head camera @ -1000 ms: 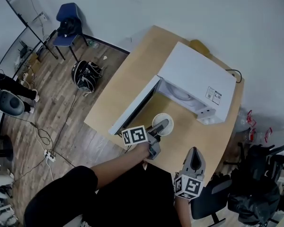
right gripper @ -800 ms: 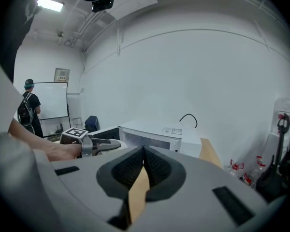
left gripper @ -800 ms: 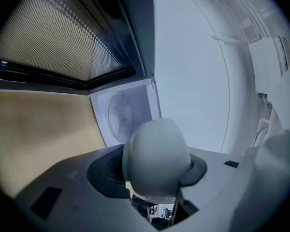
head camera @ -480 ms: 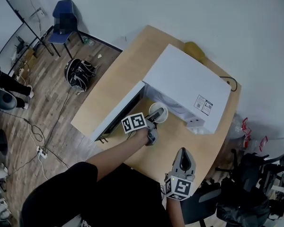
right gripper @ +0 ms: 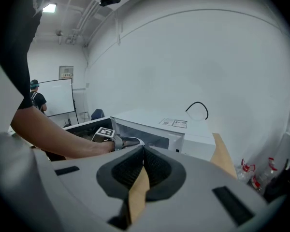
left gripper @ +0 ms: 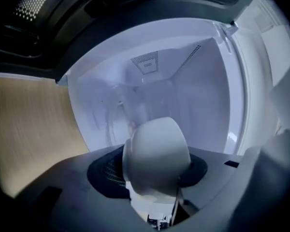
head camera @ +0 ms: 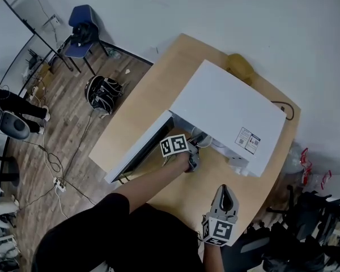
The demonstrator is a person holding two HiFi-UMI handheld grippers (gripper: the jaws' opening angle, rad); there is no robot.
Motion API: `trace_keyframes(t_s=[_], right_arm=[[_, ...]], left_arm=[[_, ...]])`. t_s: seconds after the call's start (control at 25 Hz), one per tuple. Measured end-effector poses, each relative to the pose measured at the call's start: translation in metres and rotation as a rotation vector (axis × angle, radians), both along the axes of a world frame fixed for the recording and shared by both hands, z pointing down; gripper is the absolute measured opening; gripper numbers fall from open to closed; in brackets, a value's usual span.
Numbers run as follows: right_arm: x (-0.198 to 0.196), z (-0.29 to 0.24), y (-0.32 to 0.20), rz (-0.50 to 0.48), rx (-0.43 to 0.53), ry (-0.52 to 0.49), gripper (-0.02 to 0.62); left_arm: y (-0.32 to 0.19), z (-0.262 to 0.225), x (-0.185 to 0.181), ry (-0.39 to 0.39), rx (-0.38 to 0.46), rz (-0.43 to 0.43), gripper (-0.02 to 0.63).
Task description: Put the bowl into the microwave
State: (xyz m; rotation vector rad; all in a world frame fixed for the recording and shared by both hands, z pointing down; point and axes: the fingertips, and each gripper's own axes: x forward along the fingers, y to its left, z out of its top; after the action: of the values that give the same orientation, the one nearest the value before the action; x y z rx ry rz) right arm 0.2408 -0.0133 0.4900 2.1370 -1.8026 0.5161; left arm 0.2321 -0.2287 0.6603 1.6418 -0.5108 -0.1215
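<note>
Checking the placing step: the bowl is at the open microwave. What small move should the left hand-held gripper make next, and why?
Probably ease the left hand-held gripper forward and slightly down: its jaws clamp the bowl by the rim, tilted, and the microwave stands open straight ahead.

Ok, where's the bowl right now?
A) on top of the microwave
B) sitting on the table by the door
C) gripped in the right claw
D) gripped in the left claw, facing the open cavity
D: the left gripper view shows the left claw with its jaws pressed on the white bowl and the microwave cavity open straight ahead. The right claw is shut on nothing.
</note>
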Motion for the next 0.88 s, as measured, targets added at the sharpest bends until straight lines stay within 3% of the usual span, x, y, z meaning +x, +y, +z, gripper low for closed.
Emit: trace_keyframes(t_s=[0.28, 0.6, 0.88], right_arm=[[0.024, 0.008, 0.004, 0.015, -0.018, -0.012, 0.06], [0.043, 0.016, 0.023, 0.059, -0.043, -0.026, 0.06], [0.034, 0.018, 0.027, 0.053, -0.047, -0.045, 0.06]], left_arm=[[-0.017, 0.012, 0.019, 0.005, -0.084, -0.072, 0.213], [-0.029, 0.019, 0.021, -0.096, -0.062, -0.089, 0.213], [-0.033, 0.018, 0.039, -0.006, -0.112, -0.069, 0.215]])
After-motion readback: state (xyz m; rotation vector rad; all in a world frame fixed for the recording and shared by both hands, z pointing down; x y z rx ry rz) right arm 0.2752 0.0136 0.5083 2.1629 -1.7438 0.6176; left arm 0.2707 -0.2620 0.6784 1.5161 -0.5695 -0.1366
